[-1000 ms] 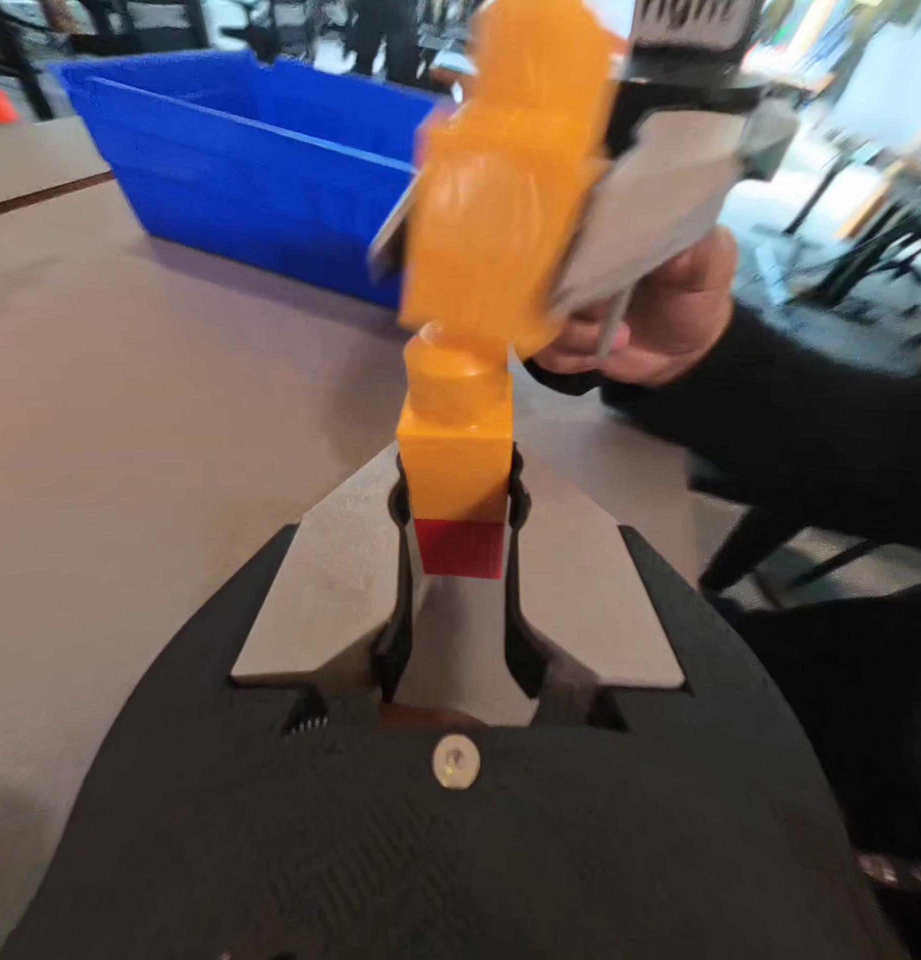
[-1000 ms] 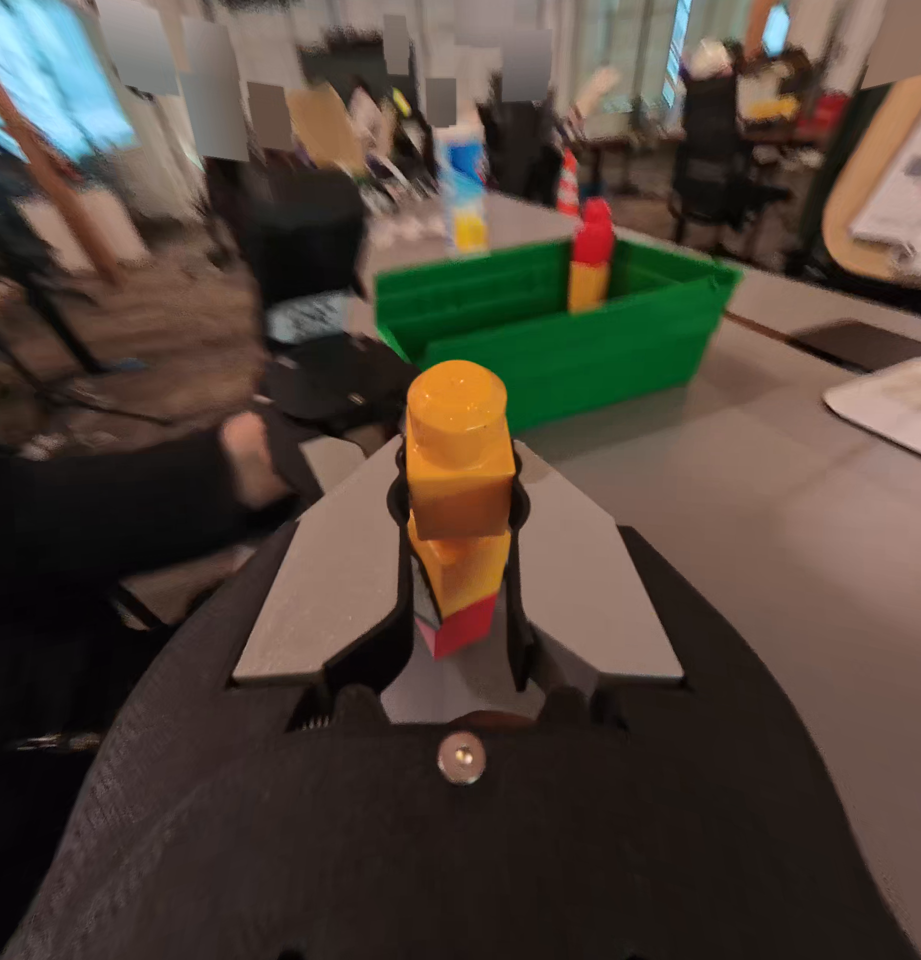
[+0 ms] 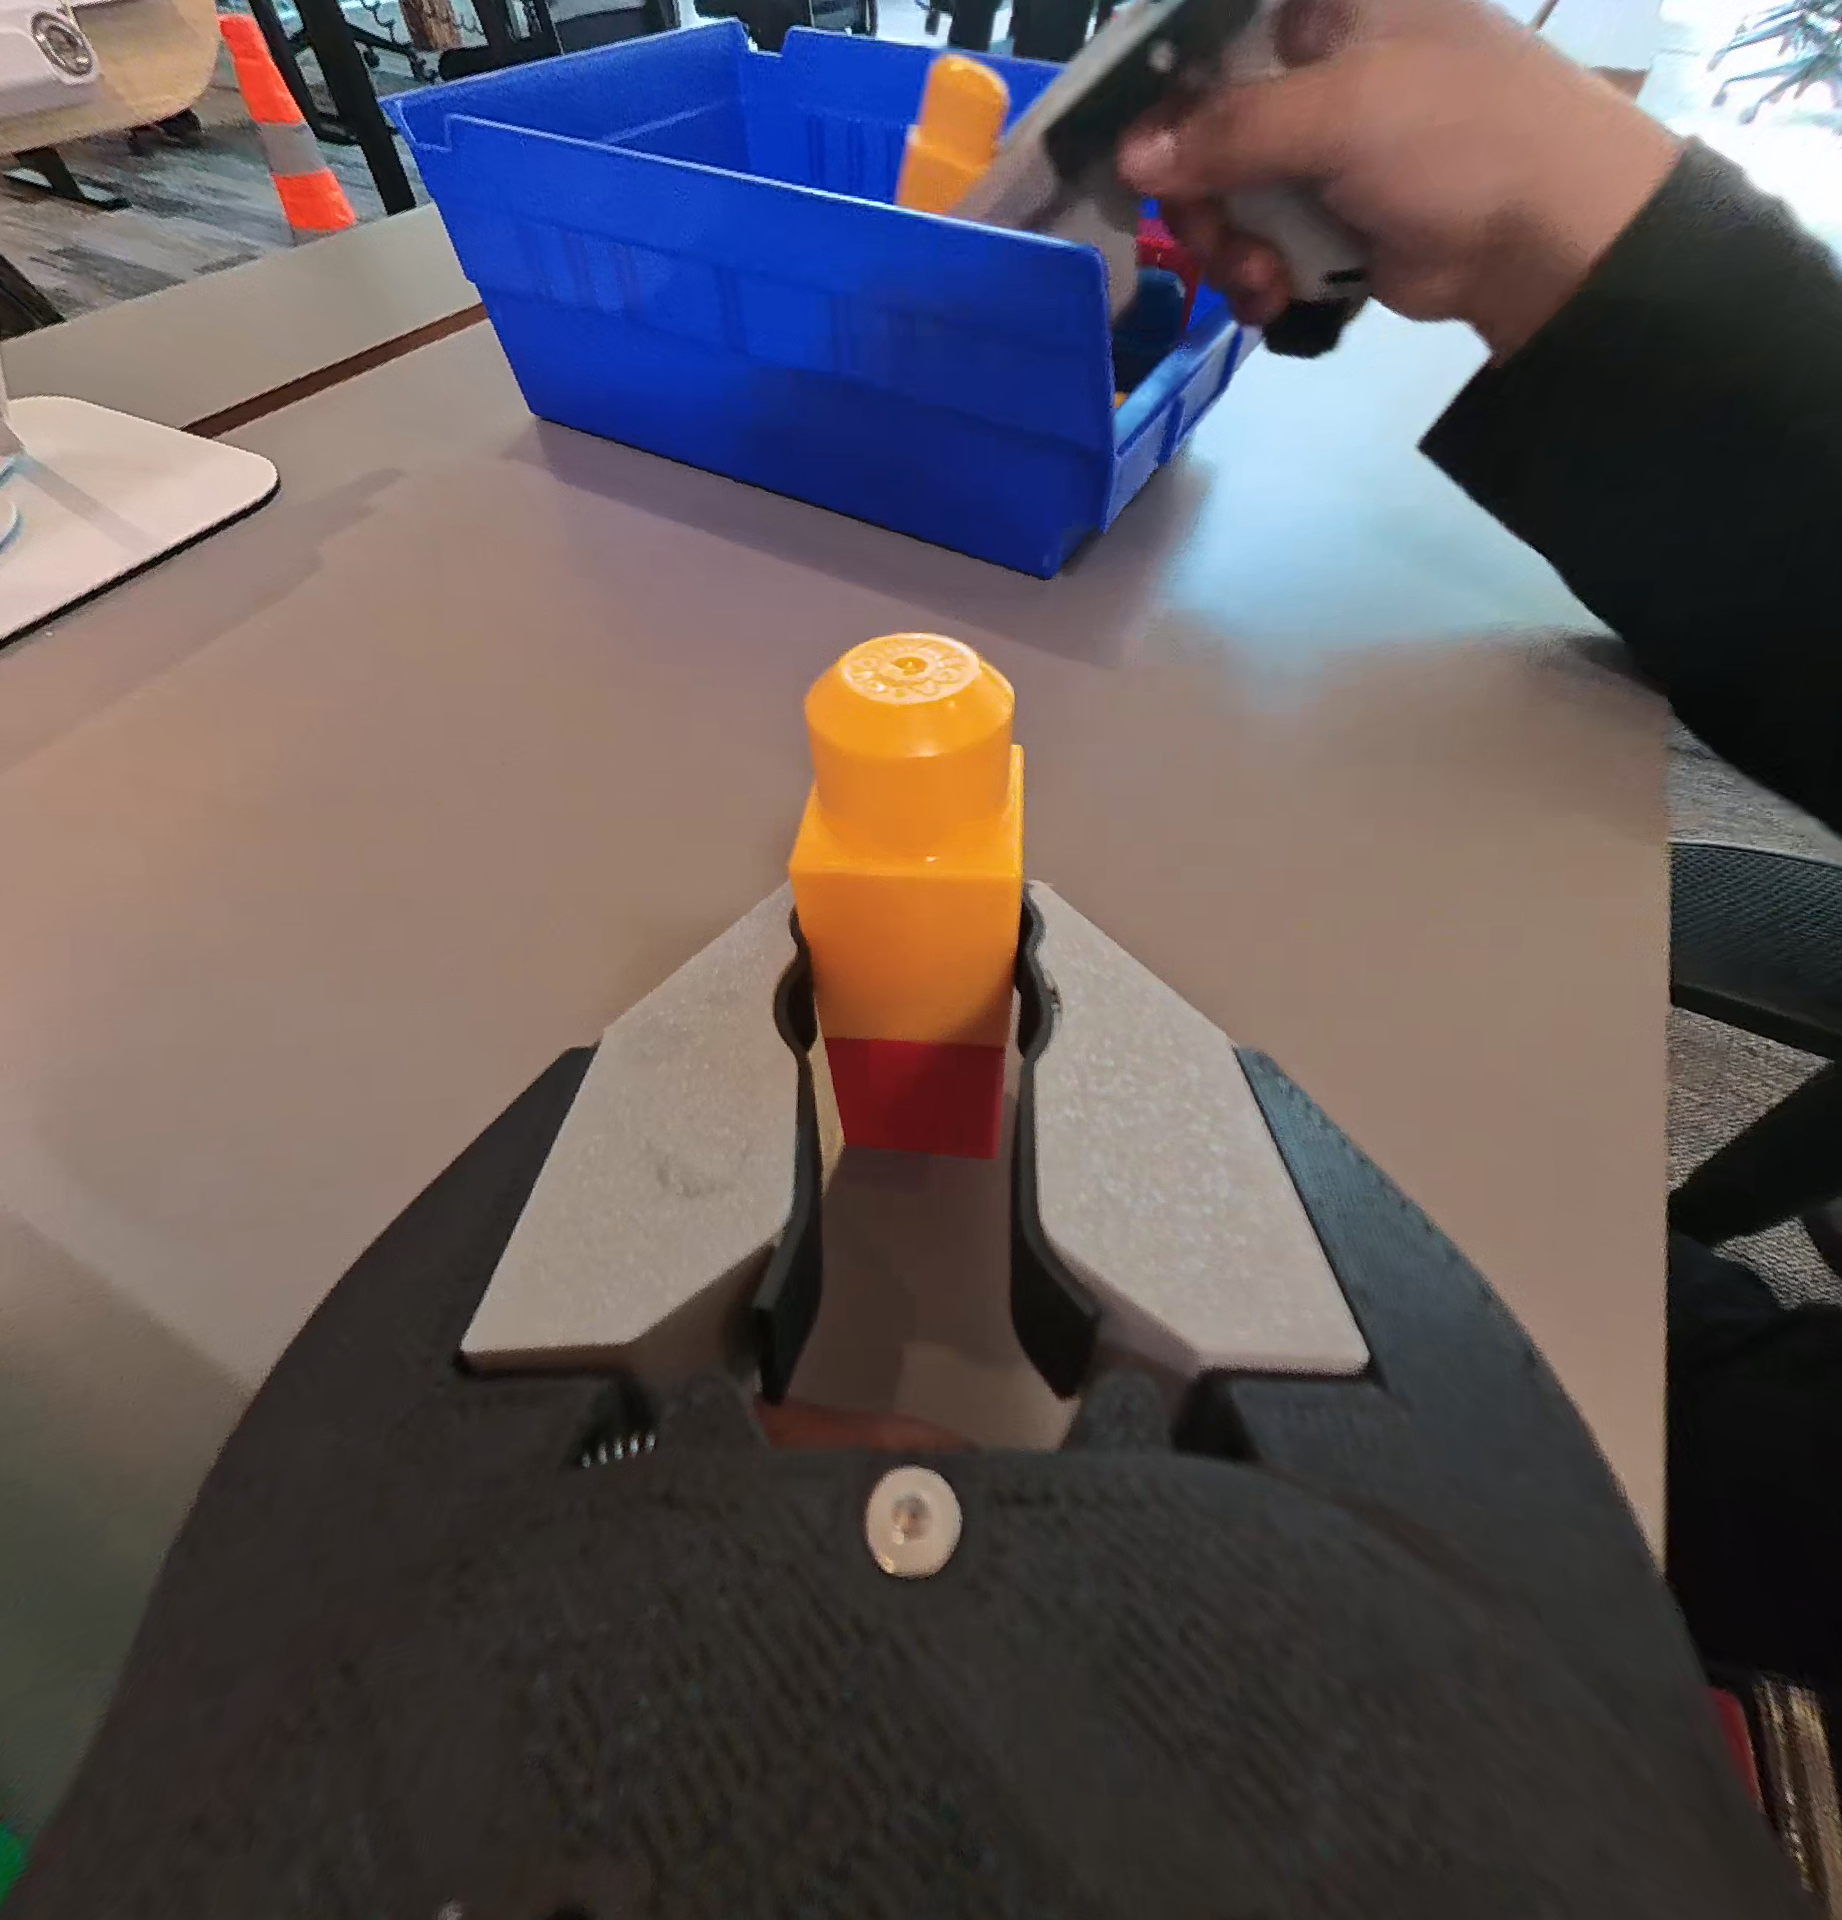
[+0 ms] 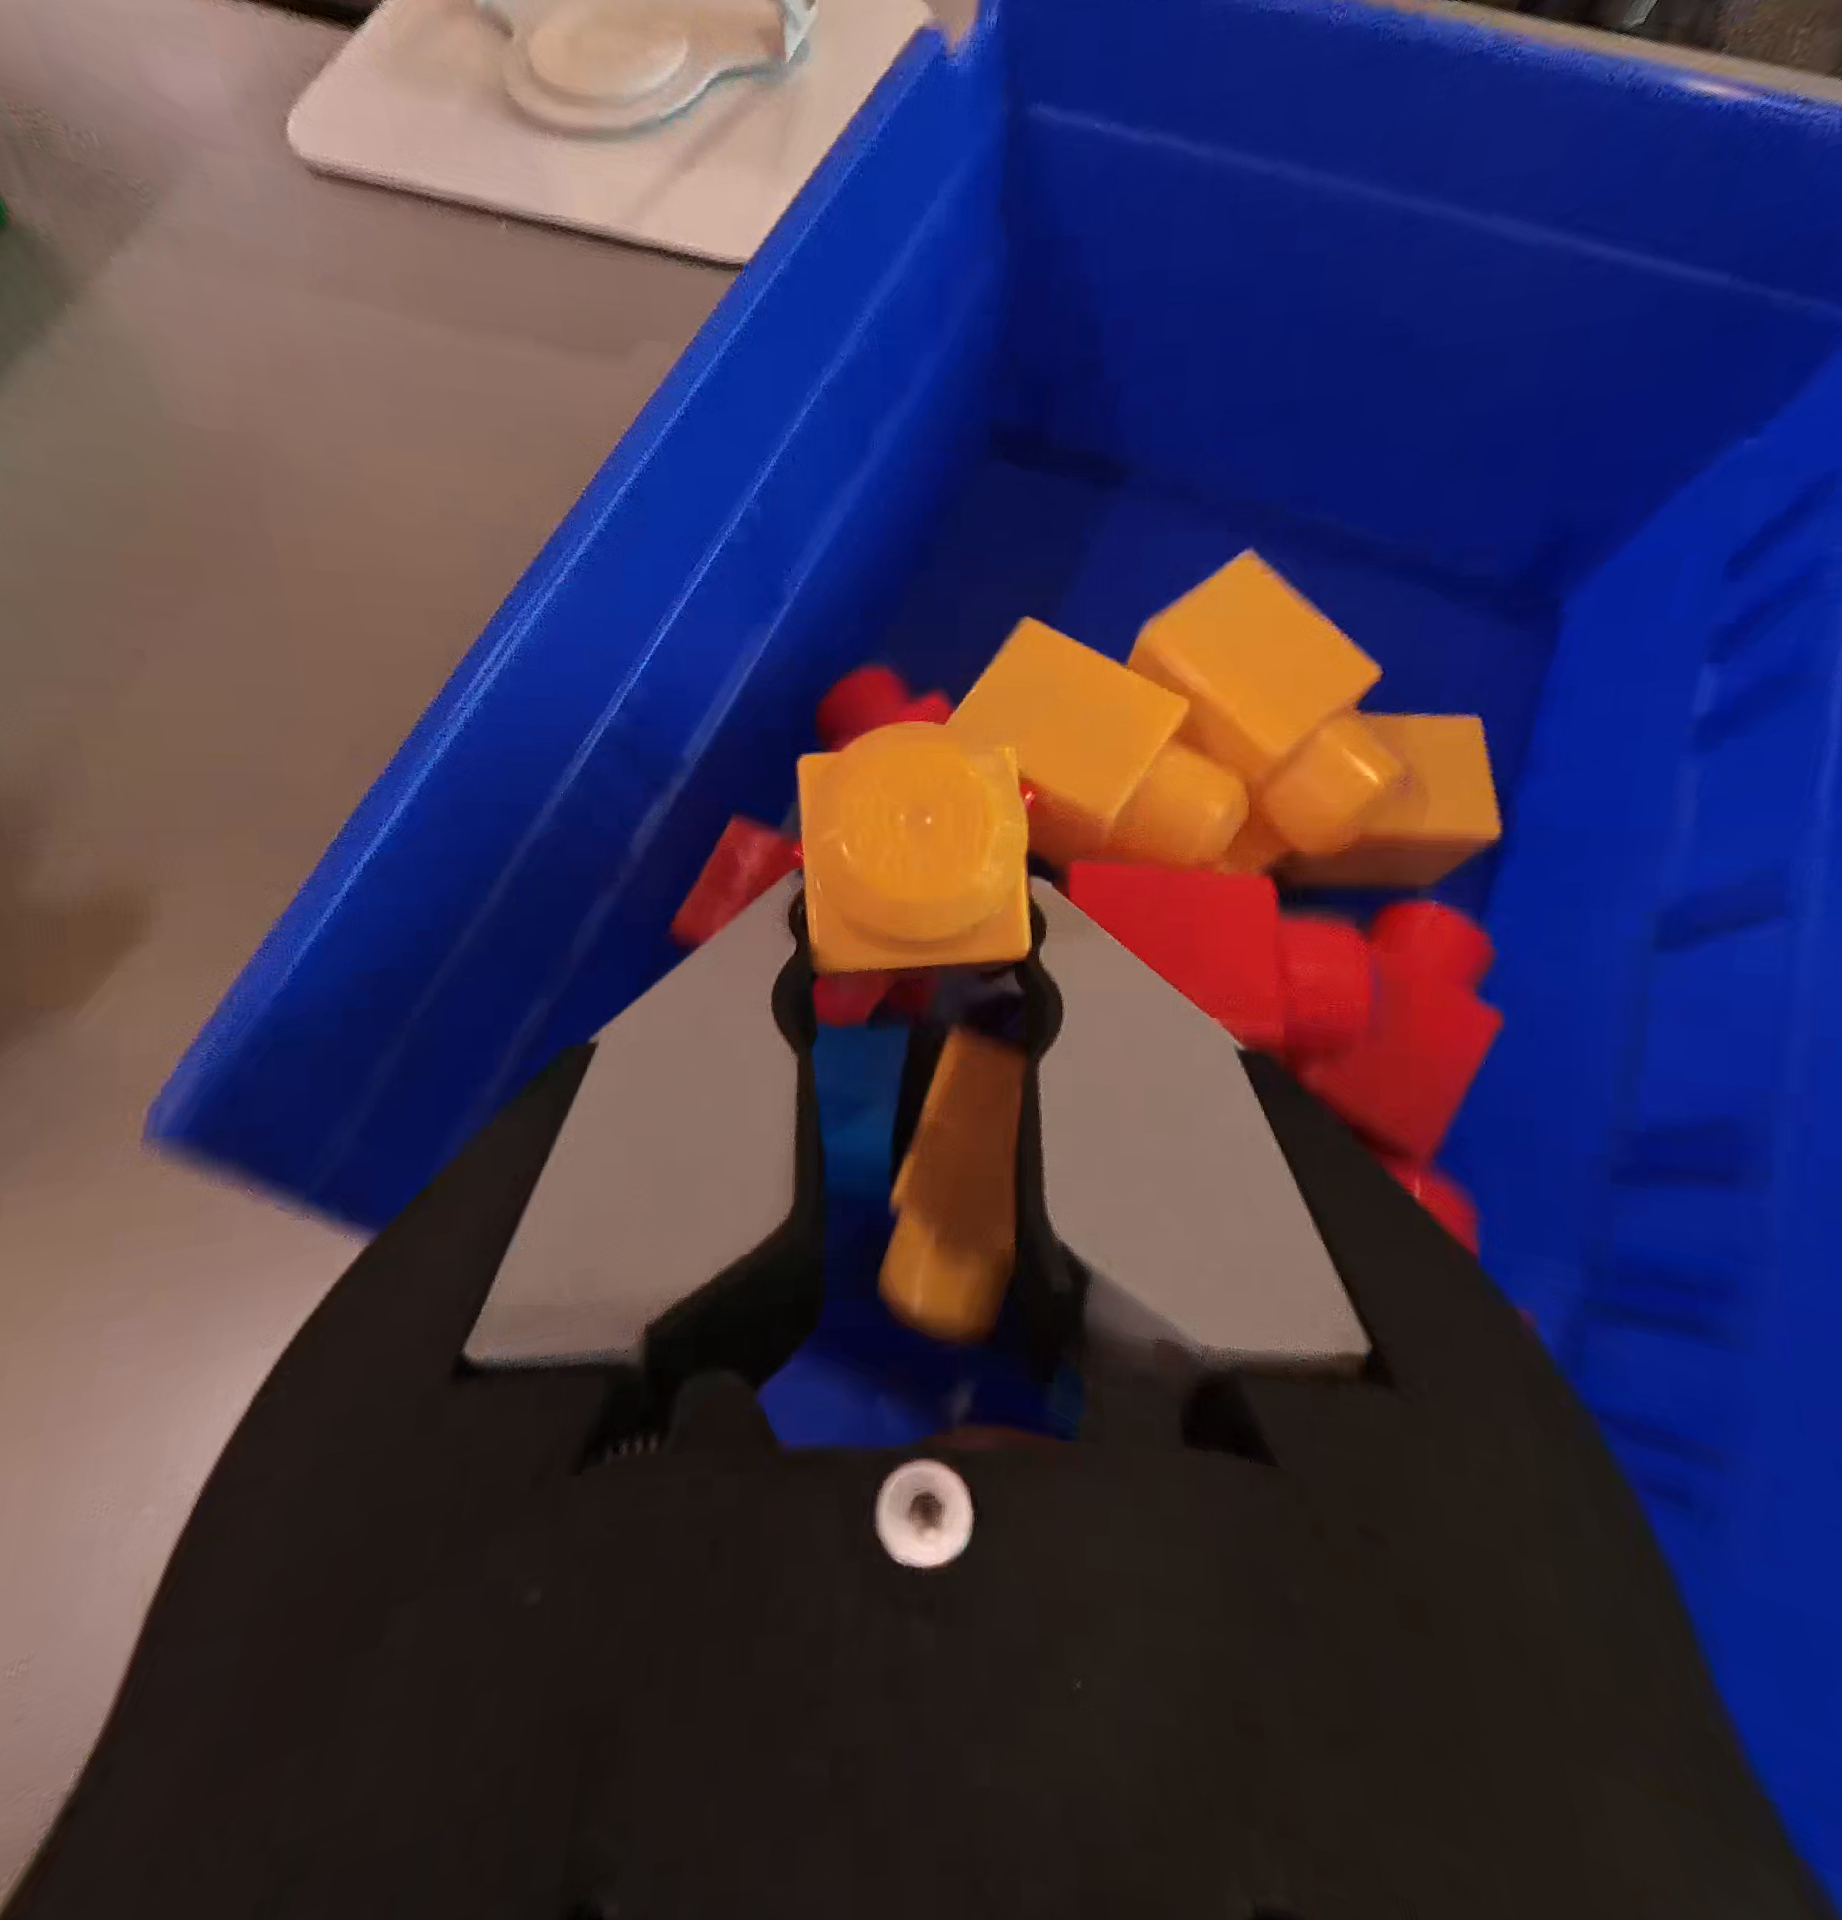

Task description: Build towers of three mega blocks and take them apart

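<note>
**Top block comes off the tower**

A second ago three blocks were joined. Now the right gripper point(image 4: 912, 935) has pulled the top orange block point(image 4: 912, 862) away. It squeezes that block over the blue bin point(image 4: 605, 665), above the loose blocks point(image 4: 1249, 748) inside. The left gripper point(image 3: 909, 997) is closed on the short tower point(image 3: 909, 935), orange on red, above the middle of the tabletop point(image 3: 377, 727). Two blocks are still joined.
</note>
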Motion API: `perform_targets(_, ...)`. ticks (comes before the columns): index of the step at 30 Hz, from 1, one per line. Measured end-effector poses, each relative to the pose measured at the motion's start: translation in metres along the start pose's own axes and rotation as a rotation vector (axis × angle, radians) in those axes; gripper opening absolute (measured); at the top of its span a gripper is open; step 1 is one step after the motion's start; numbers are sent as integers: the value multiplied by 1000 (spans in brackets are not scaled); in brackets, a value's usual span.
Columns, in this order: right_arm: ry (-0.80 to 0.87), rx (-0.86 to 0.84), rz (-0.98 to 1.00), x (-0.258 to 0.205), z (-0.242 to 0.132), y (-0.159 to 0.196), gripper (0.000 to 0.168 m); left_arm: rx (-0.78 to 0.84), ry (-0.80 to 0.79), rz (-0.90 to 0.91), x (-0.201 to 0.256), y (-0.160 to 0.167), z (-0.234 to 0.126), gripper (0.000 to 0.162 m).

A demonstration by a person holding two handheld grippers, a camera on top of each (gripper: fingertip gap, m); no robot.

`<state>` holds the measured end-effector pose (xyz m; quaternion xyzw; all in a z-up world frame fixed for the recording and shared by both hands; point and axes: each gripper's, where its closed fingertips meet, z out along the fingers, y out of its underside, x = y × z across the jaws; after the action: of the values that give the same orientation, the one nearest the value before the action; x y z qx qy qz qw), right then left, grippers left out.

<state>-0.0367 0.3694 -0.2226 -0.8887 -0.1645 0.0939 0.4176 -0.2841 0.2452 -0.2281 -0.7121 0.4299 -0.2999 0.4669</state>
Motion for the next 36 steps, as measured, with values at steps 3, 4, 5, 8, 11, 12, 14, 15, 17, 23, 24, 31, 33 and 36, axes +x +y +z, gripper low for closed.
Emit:
perform_targets(3,108,-33,22,32,26,-24,36,-4,-6,0,-1,0,1,34)
perform_targets(4,173,-46,1,42,28,-30,37,0,-7,-3,-1,0,0,34)
perform_targets(5,247,-49,-5,52,26,-37,40,3,-10,-4,-2,-1,0,34)
perform_targets(8,181,99,24,21,7,-67,61,22,-17,0,-4,-4,-2,34)
perform_targets(11,144,242,-9,-17,-21,-79,66,33,-10,-2,-2,-6,-3,34)
perform_targets(12,94,255,-28,-35,-26,-77,67,35,-11,-3,-2,-6,-3,34)
perform_targets(14,-115,291,-52,-91,-39,-74,69,50,-16,4,-3,-8,-5,34)
perform_targets(15,-286,324,-76,-130,-49,-74,69,63,-18,9,-2,-11,-6,34)
perform_targets(17,-603,321,-116,-205,-74,-70,74,93,-8,14,0,-16,-9,34)
perform_targets(23,-603,222,-340,-288,-62,-38,76,191,2,108,10,-33,-18,34)
perform_targets(24,-581,230,-350,-292,-57,-38,76,192,-1,119,11,-33,-18,34)
perform_targets(31,-612,213,-457,-318,-48,-25,27,150,-11,127,11,-27,-14,34)
perform_targets(33,-607,240,-457,-319,-52,-30,27,192,-2,110,13,-34,-17,35)
perform_targets(36,-671,302,-381,-320,-67,-42,27,246,22,64,13,-41,-22,39)
